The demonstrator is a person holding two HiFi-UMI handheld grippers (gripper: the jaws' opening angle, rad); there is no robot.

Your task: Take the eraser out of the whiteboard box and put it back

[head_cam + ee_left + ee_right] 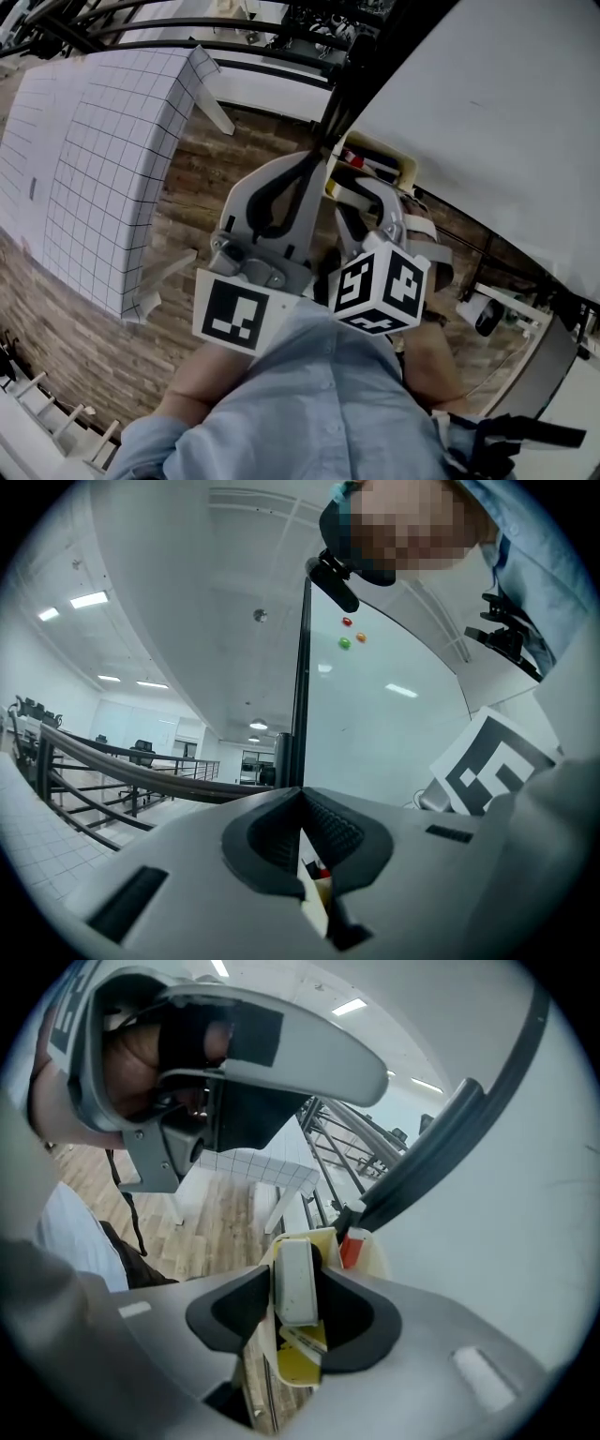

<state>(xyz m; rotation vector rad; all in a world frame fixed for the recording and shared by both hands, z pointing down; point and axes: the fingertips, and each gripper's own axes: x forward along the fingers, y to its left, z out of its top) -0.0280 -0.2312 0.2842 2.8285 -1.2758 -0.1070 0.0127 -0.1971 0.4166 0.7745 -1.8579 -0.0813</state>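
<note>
A pale yellow box [401, 167] hangs on the lower edge of the whiteboard [487, 112]. In the right gripper view the white-grey eraser [296, 1283] stands on edge in the box [300, 1365], and my right gripper [296, 1309] points down into it with both dark pads against the eraser's sides. A red marker [351, 1247] stands behind it. In the head view the right gripper [367, 192] reaches into the box. Beside it the left gripper [314, 161] is level, its fingertips together and holding nothing. The left gripper [301, 803] faces the board's black post [302, 677].
A table covered with gridded paper [103, 159] stands to the left on the wood floor. The board's black frame bars [342, 89] cross just above both grippers. Coloured magnets [345, 642] stick to the board. A railing [112, 766] runs at the left.
</note>
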